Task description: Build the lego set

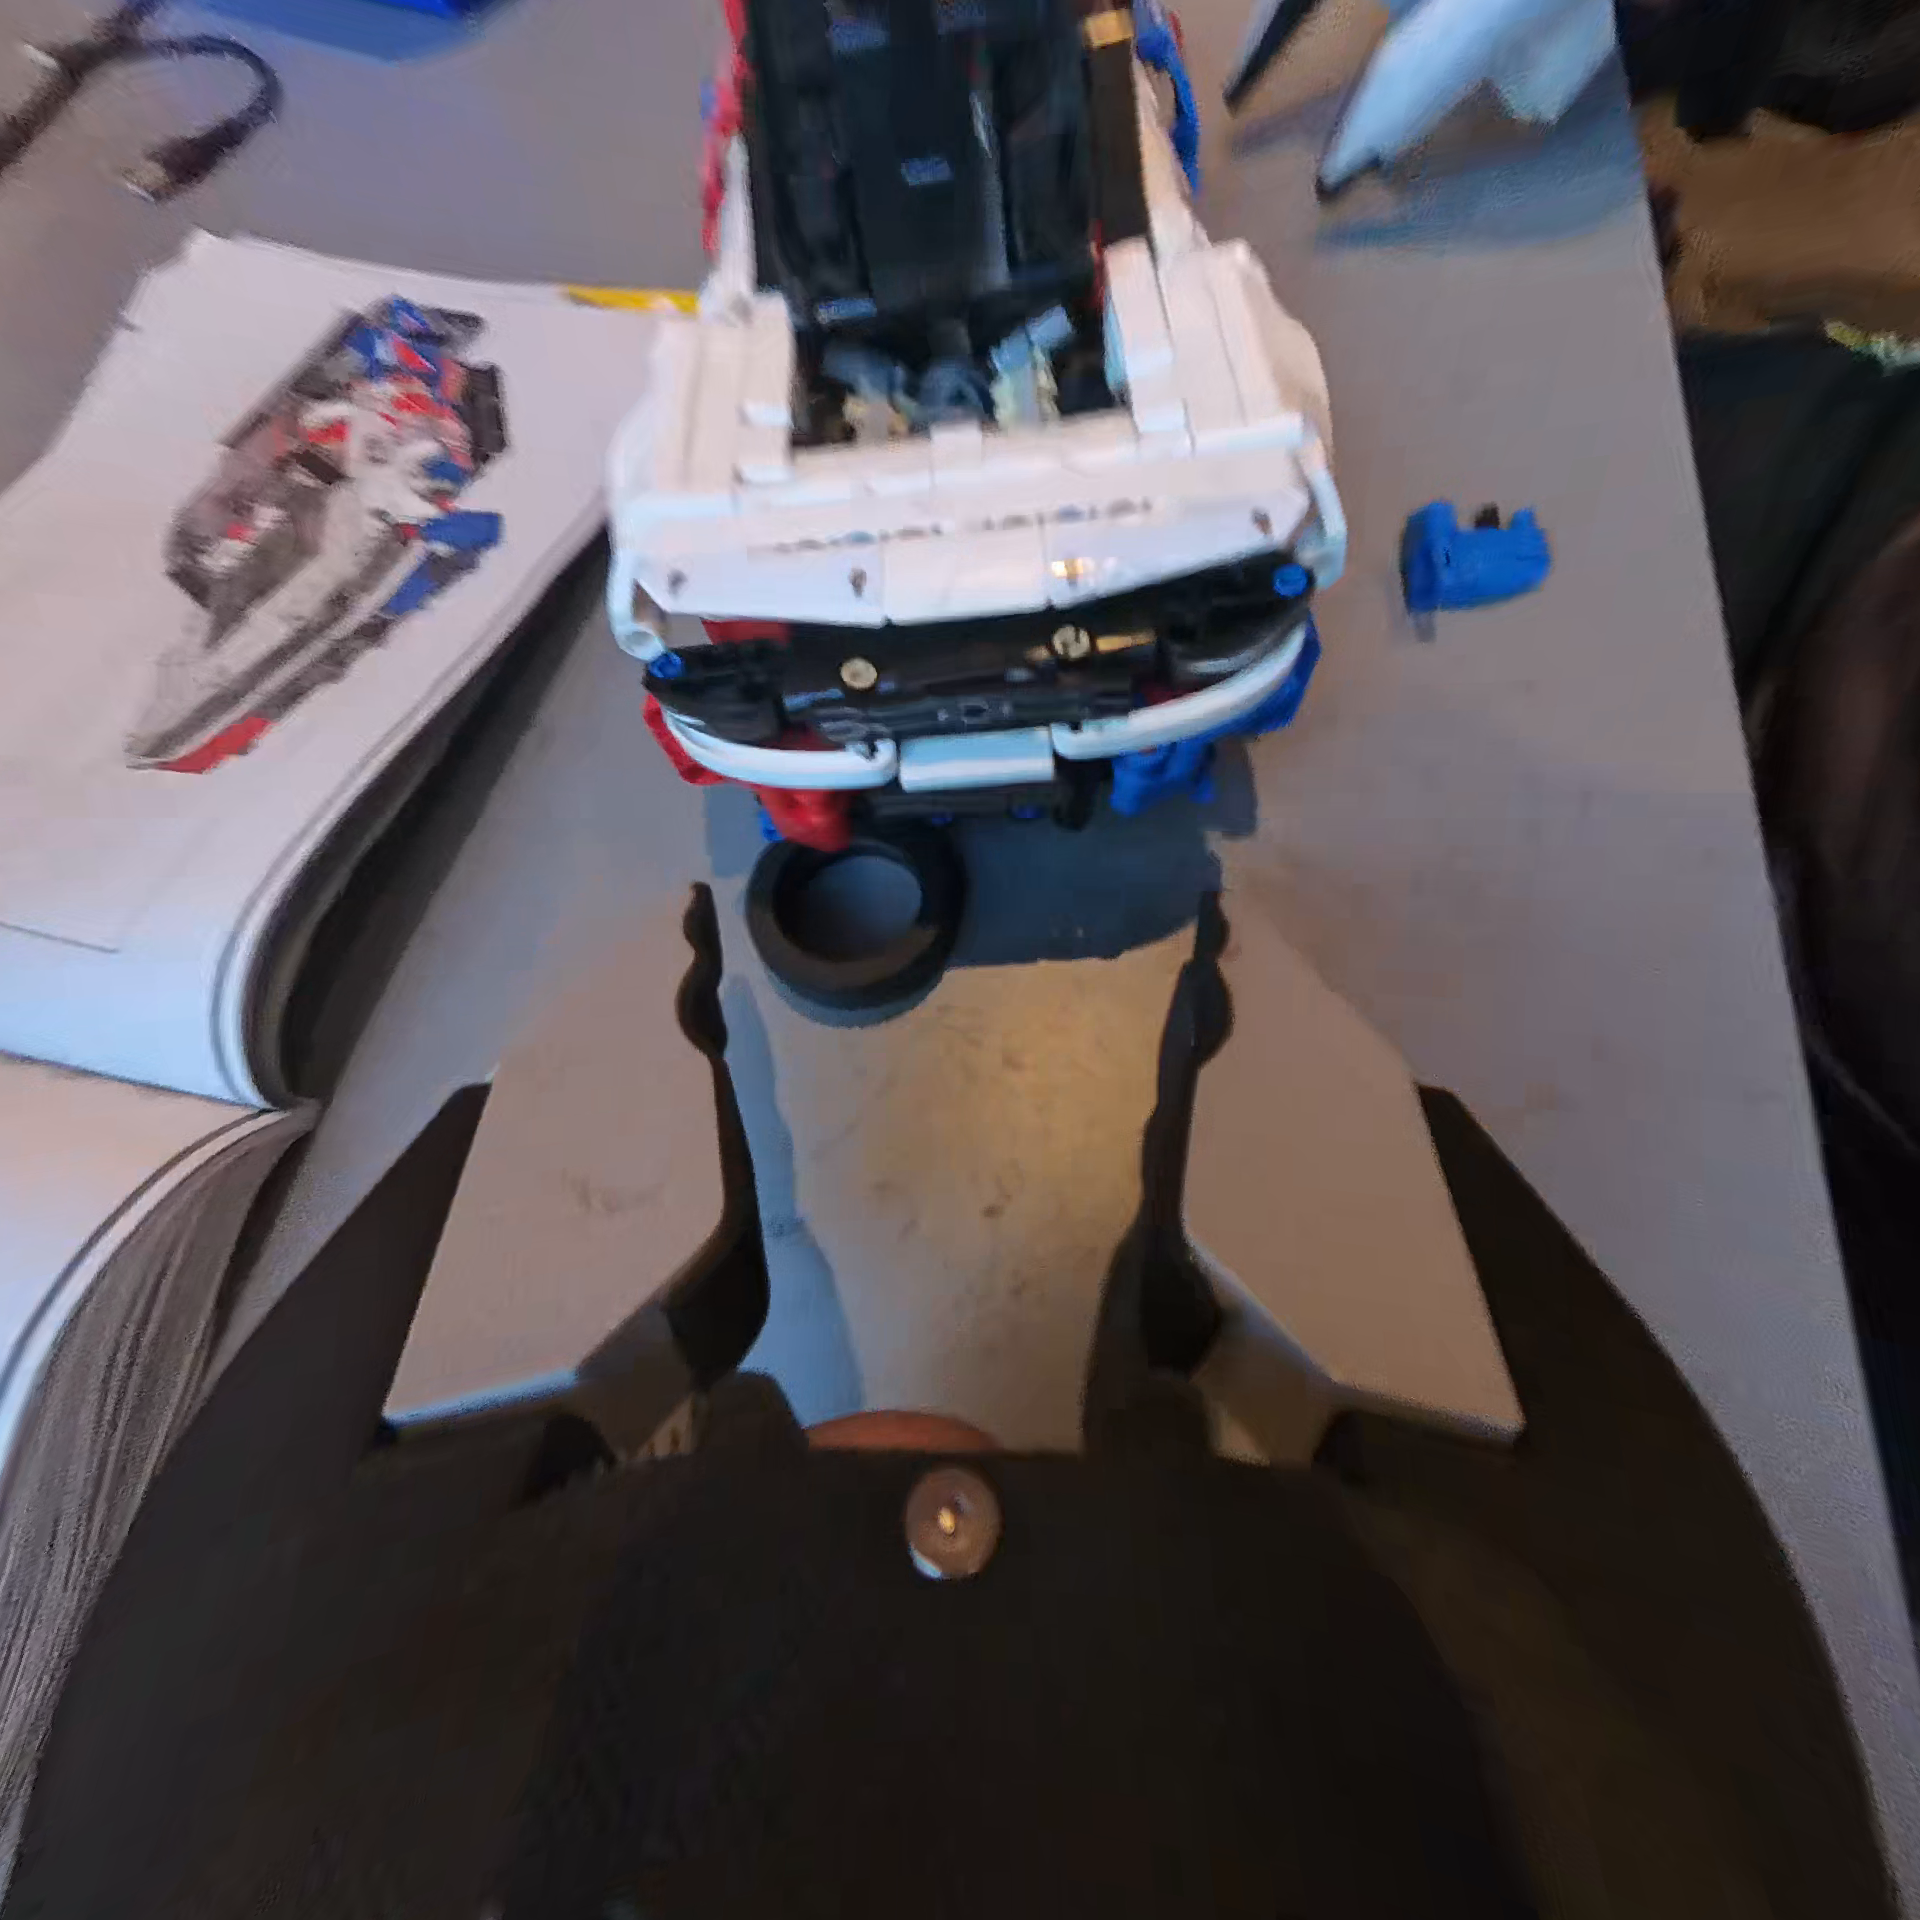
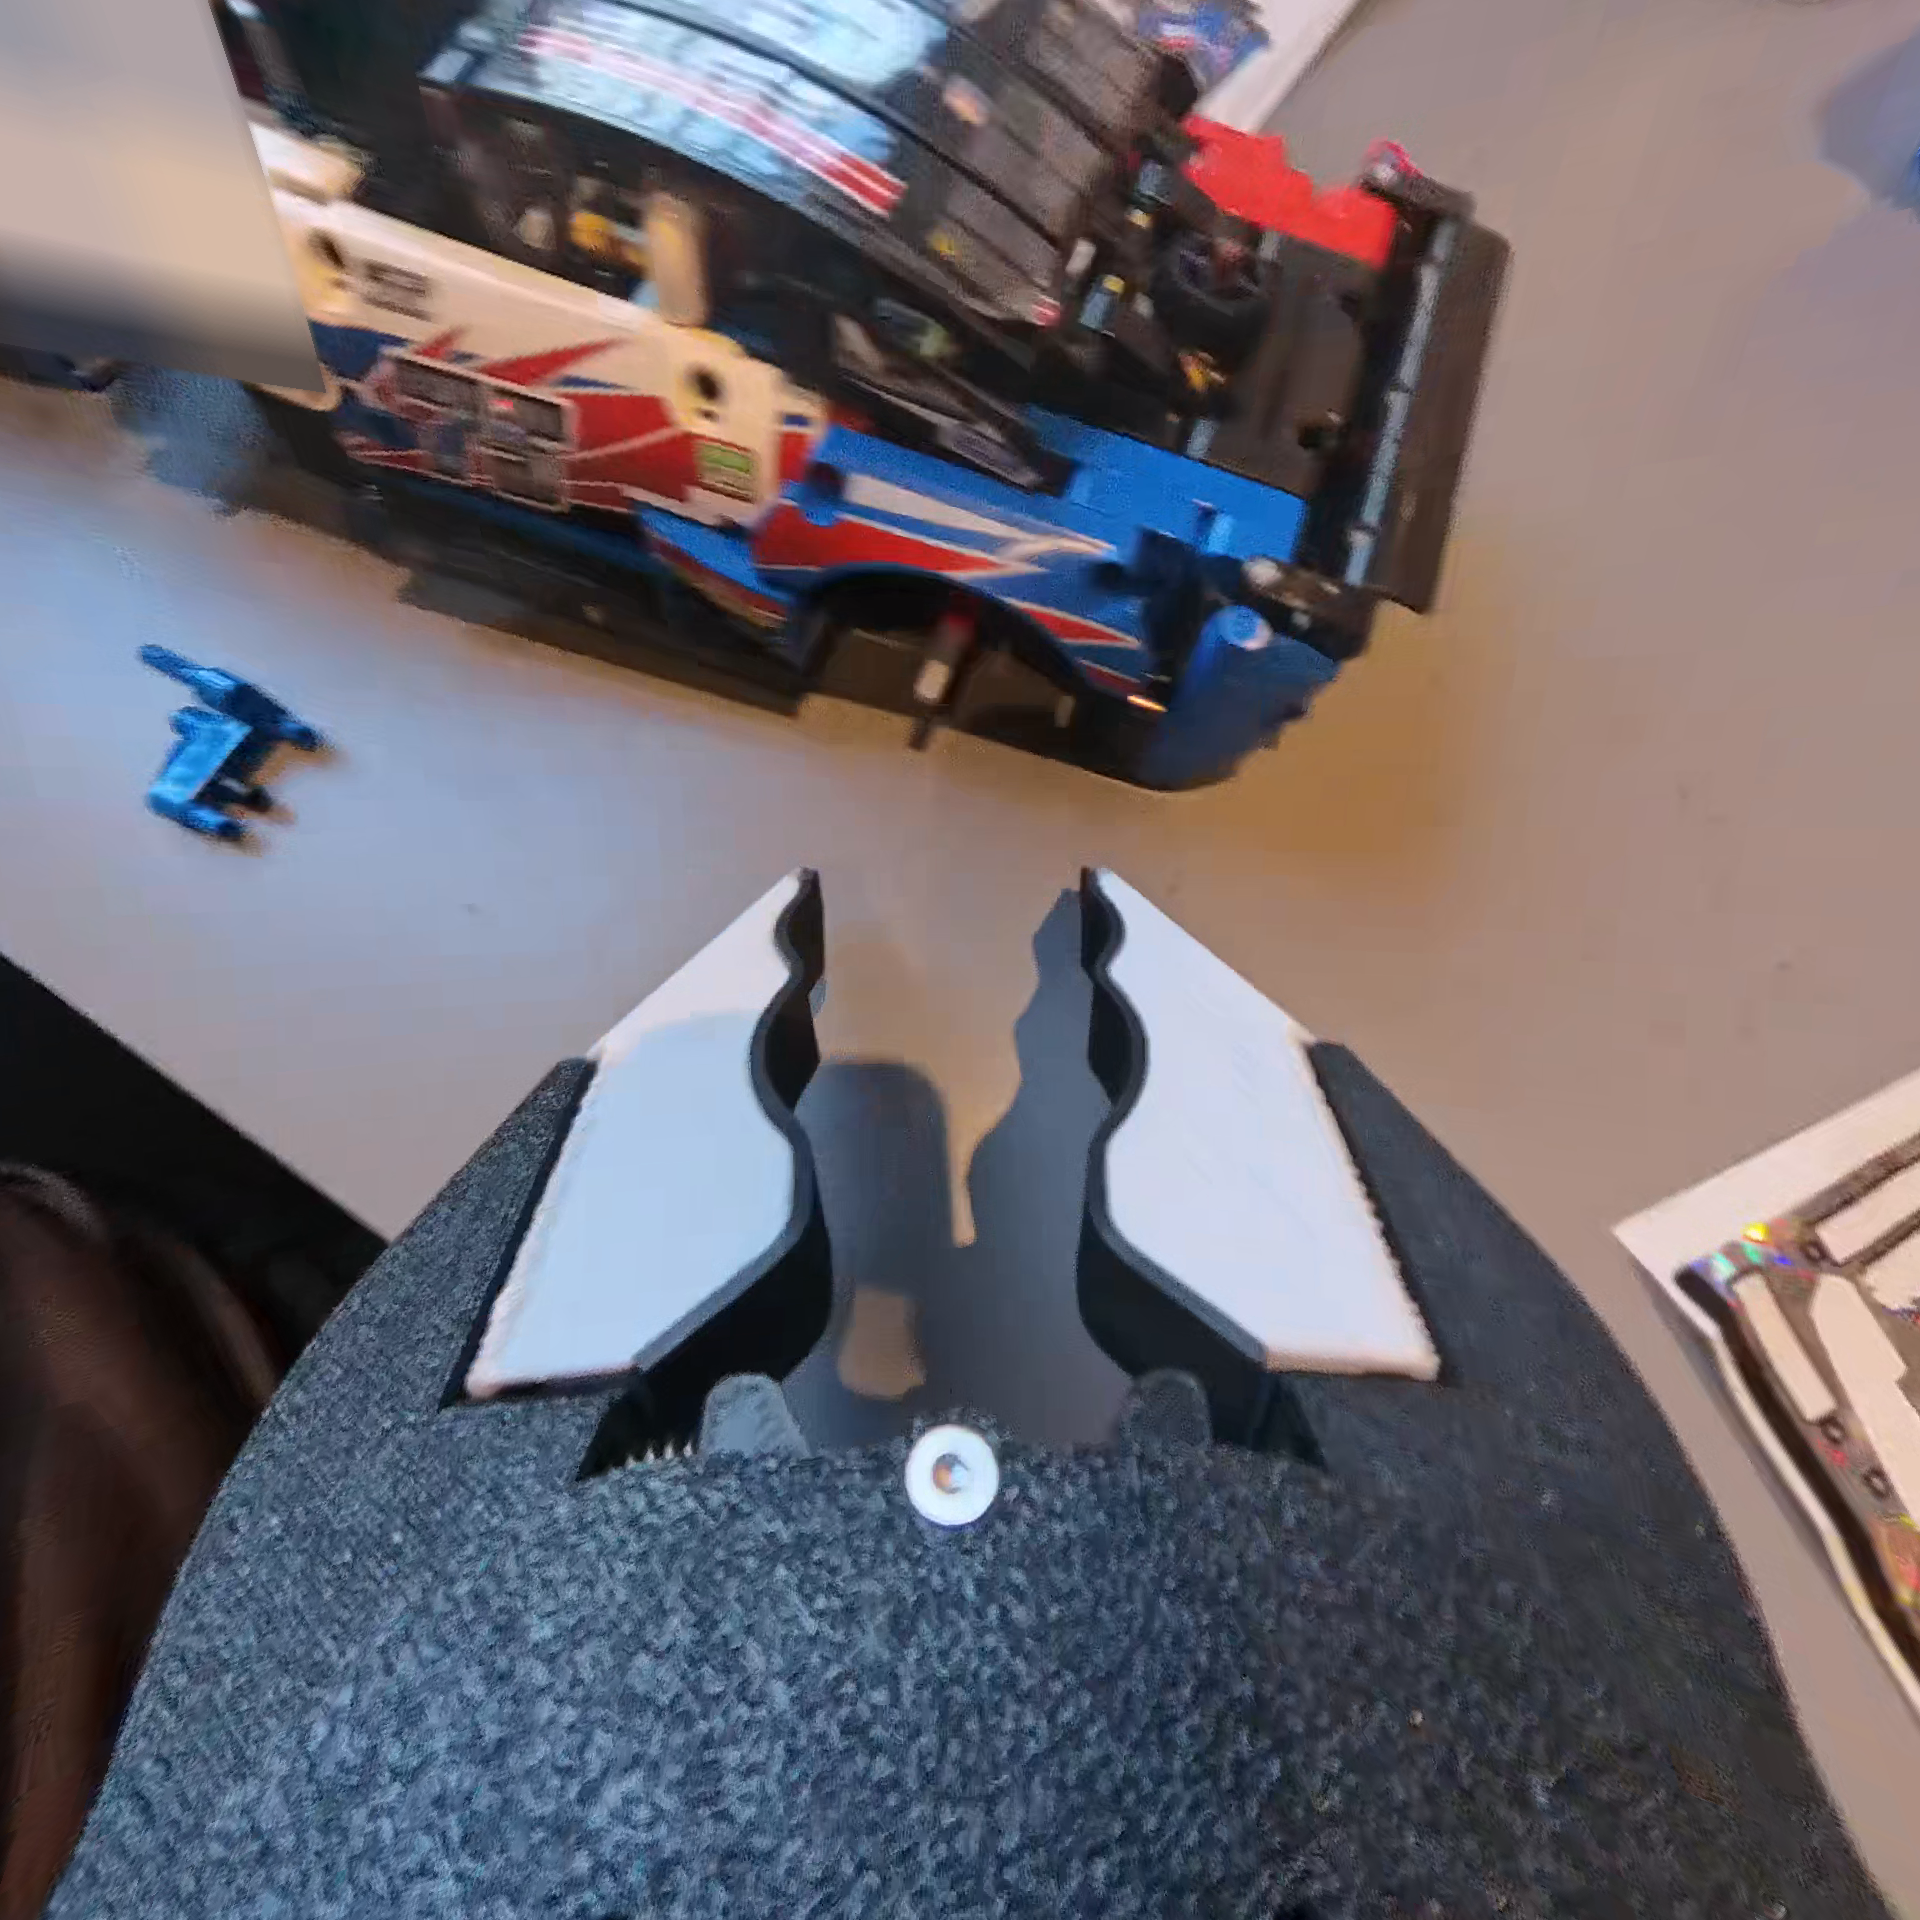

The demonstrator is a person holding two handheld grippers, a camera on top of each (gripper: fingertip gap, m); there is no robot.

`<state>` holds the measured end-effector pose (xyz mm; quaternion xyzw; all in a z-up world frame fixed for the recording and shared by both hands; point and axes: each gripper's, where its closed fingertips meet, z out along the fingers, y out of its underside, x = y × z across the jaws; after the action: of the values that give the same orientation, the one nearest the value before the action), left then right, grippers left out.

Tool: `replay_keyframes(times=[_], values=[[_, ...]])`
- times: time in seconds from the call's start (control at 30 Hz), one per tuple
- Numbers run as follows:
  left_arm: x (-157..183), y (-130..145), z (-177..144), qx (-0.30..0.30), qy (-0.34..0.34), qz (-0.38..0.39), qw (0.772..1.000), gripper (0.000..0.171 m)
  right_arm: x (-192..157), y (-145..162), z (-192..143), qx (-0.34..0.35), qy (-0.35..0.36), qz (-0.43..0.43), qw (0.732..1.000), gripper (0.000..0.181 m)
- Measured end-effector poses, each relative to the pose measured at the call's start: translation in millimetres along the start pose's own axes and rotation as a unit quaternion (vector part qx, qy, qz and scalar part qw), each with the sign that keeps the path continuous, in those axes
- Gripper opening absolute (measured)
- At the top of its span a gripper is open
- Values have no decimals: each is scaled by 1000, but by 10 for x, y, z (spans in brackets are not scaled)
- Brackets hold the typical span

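A white, red, blue and black lego race car (image 1: 966,499) stands on the grey table, nose toward the left wrist view; the right wrist view shows its side (image 2: 831,416). A black tyre (image 1: 852,920) lies flat just in front of its nose. A small blue lego piece (image 1: 1470,561) lies to the car's right; it also shows in the right wrist view (image 2: 223,743). My left gripper (image 1: 951,914) is open and empty, its tips flanking the tyre's near side. My right gripper (image 2: 951,894) is open and empty above bare table, short of the car's rear wheel arch.
An open instruction booklet (image 1: 260,644) lies left of the car. A black cable (image 1: 197,135) lies at the far left. A sticker sheet (image 2: 1808,1351) lies at the right. White paper (image 1: 1455,94) sits far right. The table edge (image 1: 1745,831) runs down the right. Left tips to right tips: about 25 cm. The left tips stand about 11 cm off the small blue lego piece (image 1: 1470,561). Look for it in the right wrist view (image 2: 180,711) too.
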<state>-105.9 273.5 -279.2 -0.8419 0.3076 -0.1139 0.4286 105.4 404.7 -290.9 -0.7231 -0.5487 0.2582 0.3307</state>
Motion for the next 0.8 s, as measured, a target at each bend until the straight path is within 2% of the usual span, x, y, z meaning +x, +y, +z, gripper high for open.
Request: replay_keyframes(times=[0.1, 0.17, 0.27, 0.33, 0.53, 0.8], values=[[-32, 163, 66, -52, 4, 19, 998, 78, 176, 45, 45, -16, 2, 13, 1000, 48], [-87, 138, 99, -53, 1, 12, 999, 68, 159, 39, 78, -25, -14, 14, 1000, 47], [-129, 126, 155, -60, 19, -5, 998, 62, 146, -89, 99, -9, -13, -18, 1000, 45], [-222, 134, 144, -60, 8, -5, 998, 41, 158, -132, 152, -22, -8, -35, 999, 47], [-343, 332, -104, -78, -50, -51, 994, 41, 210, -170, 290, -34, 8, -73, 997, 46], [-53, 664, -582, -103, -118, -120, 980, 43, 258, -336, 515, -32, -39, -91, 995, 48]])
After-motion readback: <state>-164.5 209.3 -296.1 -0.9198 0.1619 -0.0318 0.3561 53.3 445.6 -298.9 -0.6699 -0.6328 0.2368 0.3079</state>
